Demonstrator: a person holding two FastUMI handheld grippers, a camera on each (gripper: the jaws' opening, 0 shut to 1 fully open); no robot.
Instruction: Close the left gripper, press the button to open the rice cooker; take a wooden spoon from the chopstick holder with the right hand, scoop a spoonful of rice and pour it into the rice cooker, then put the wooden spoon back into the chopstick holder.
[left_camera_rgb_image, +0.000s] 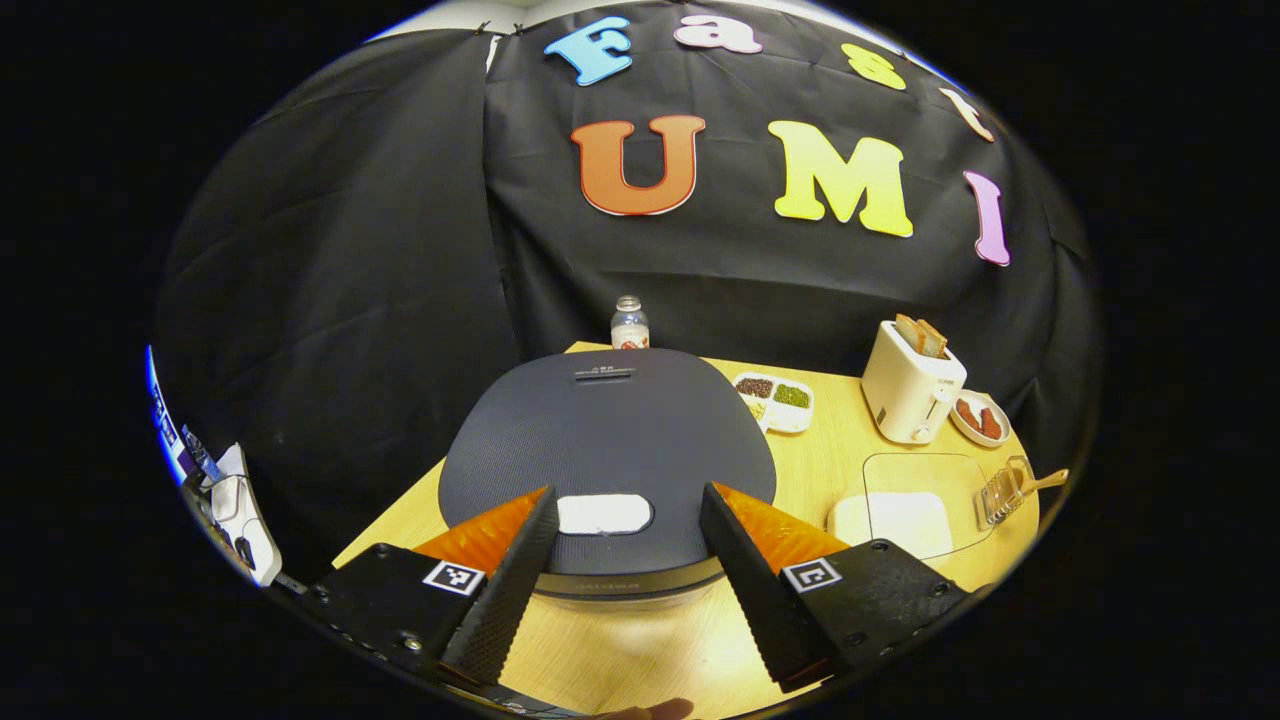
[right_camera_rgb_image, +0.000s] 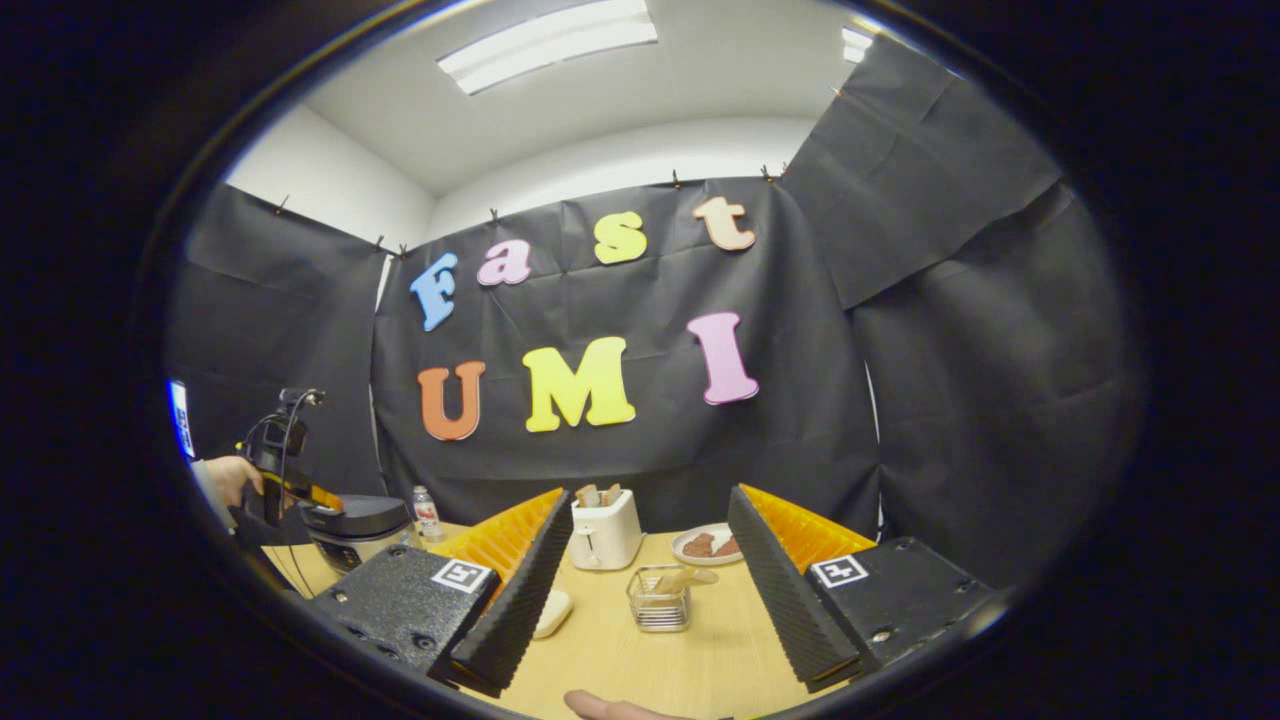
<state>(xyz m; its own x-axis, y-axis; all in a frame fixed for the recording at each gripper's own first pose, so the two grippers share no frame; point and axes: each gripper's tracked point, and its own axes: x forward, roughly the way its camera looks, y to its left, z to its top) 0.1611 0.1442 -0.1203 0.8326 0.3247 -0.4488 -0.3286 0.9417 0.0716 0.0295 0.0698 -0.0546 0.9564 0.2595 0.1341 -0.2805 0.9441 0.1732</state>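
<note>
The rice cooker (left_camera_rgb_image: 610, 440) stands shut in the left gripper view, with a dark grey lid and a white button (left_camera_rgb_image: 603, 514) at its front edge. My left gripper (left_camera_rgb_image: 628, 495) hovers open just in front of it, one finger on each side of the button. To the right stand the clear chopstick holder (left_camera_rgb_image: 1000, 495), a wooden spoon (left_camera_rgb_image: 1045, 480) leaning in it, and a clear box of white rice (left_camera_rgb_image: 895, 520). In the right gripper view my right gripper (right_camera_rgb_image: 650, 500) is open and holds nothing. It is above the table with the chopstick holder (right_camera_rgb_image: 660, 598) ahead between its fingers.
A white toaster (left_camera_rgb_image: 910, 385) with bread, a plate of red food (left_camera_rgb_image: 980, 420), a divided tray of beans (left_camera_rgb_image: 775, 400) and a small bottle (left_camera_rgb_image: 629, 325) stand along the back. In the right gripper view a hand (right_camera_rgb_image: 230, 480) holds the other gripper over the cooker (right_camera_rgb_image: 355, 530).
</note>
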